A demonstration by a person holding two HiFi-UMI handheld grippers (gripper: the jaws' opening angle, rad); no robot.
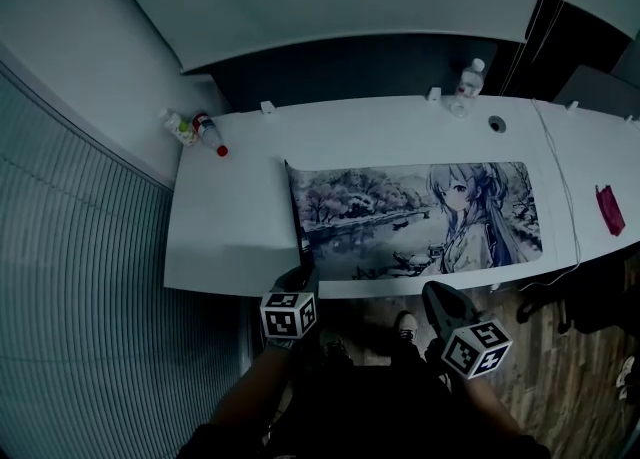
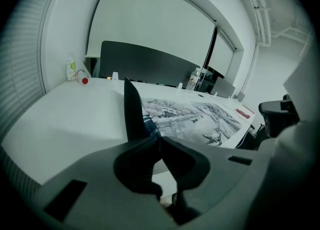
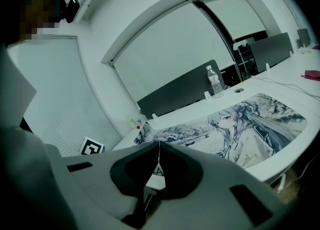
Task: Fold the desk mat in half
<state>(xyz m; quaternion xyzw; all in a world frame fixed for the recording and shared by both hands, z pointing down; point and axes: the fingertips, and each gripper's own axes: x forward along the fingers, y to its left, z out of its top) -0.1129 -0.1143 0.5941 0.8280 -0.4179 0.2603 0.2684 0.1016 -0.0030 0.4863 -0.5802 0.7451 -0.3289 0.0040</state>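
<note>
The desk mat point(image 1: 420, 217), printed with an anime girl and a snowy landscape, lies flat along the white desk point(image 1: 230, 237). Its left edge is curled up, so the black underside point(image 2: 132, 108) shows. My left gripper point(image 1: 303, 272) is at the mat's near left corner and shut on that raised edge, with the jaws point(image 2: 158, 138) pinching the mat. My right gripper point(image 1: 432, 292) hangs just off the desk's front edge, below the middle of the mat. Its jaws point(image 3: 159, 145) are shut with nothing between them, and the mat point(image 3: 250, 129) lies ahead of them.
A water bottle point(image 1: 466, 82) stands at the back of the desk near a round cable hole point(image 1: 497, 124). Small bottles point(image 1: 190, 127) sit at the back left corner. A cable point(image 1: 560, 187) runs past the mat's right end, with a red object point(image 1: 610, 209) beyond it. A dark partition point(image 1: 350, 67) backs the desk.
</note>
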